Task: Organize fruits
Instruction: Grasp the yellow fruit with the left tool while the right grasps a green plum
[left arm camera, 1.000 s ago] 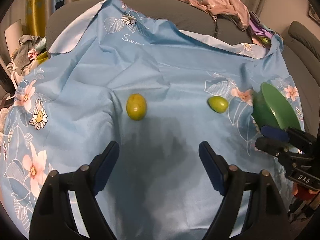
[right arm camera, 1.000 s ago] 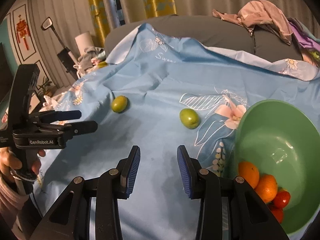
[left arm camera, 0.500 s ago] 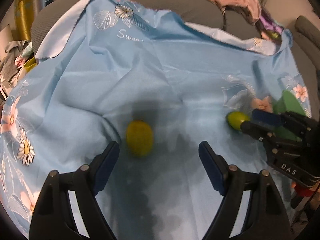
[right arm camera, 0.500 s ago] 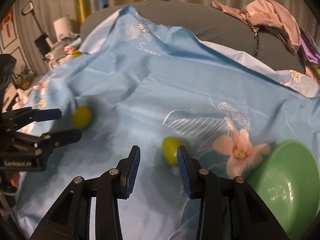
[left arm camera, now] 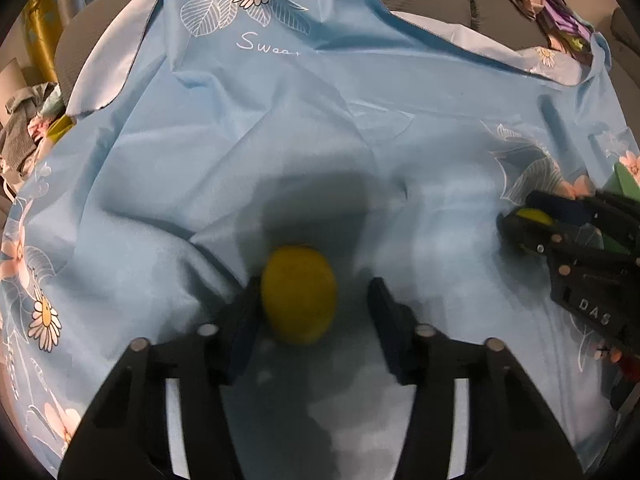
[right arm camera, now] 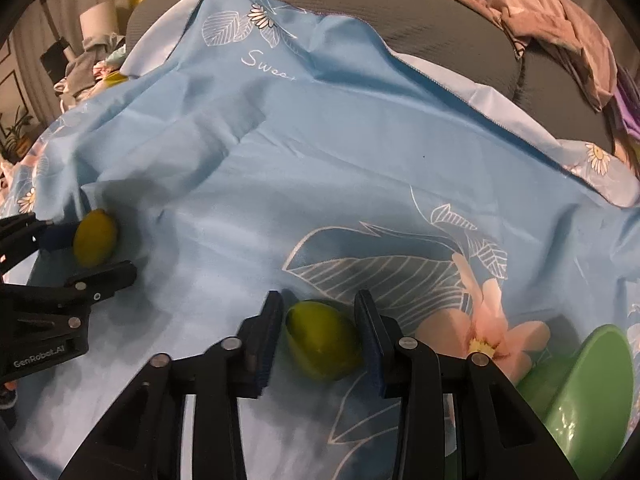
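Two yellow-green fruits lie on a light blue flowered cloth. In the left wrist view, one fruit sits between the fingers of my left gripper; the jaws are open, with a gap on the right side. In the right wrist view, the other fruit sits between the fingers of my right gripper, jaws open and close around it. The left gripper and its fruit also show in the right wrist view. The right gripper shows in the left wrist view. A green bowl stands at the right.
The blue cloth covers a grey sofa. Pink and purple clothes are piled at the back right. More clutter lies at the back left. The cloth has folds near the left fruit.
Both grippers have moved forward and down onto the fruits. Each fruit now lies between the fingers of a gripper. The left jaws have narrowed. The bowl has slid to the right edge of the views.
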A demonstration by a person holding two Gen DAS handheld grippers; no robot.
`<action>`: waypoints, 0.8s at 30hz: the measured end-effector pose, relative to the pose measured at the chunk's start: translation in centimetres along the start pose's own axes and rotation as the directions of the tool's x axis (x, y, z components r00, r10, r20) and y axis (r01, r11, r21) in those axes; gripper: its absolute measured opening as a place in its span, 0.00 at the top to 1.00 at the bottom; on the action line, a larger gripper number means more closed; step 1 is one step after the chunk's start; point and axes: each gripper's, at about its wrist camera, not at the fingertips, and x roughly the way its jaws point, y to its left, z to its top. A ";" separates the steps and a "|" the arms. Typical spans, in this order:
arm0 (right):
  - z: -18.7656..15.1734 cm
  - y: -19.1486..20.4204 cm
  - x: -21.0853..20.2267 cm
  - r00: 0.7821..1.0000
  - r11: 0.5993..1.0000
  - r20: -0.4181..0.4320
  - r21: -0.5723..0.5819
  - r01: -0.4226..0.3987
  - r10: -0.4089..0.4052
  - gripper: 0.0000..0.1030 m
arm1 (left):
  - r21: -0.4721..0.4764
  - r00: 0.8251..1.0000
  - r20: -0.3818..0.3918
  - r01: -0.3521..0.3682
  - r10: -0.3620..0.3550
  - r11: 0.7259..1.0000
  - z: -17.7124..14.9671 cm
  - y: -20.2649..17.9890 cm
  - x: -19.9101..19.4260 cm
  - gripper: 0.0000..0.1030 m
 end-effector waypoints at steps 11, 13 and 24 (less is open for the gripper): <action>-1.3 -0.3 -2.0 0.996 0.996 0.054 0.053 -0.067 0.064 0.68 | -0.007 1.000 0.017 0.022 -0.022 1.000 -0.5 -0.4 -1.0 0.66; -1.9 -0.4 -3.0 0.994 0.994 0.077 0.061 -0.086 0.082 0.74 | -0.002 0.999 0.040 0.038 -0.037 0.999 -1.0 -0.7 -2.1 0.66; -3.6 -1.0 -4.4 0.986 0.984 0.078 0.084 -0.155 0.148 0.79 | -0.017 0.987 0.113 0.116 -0.113 0.993 -3.4 -1.9 -7.3 0.66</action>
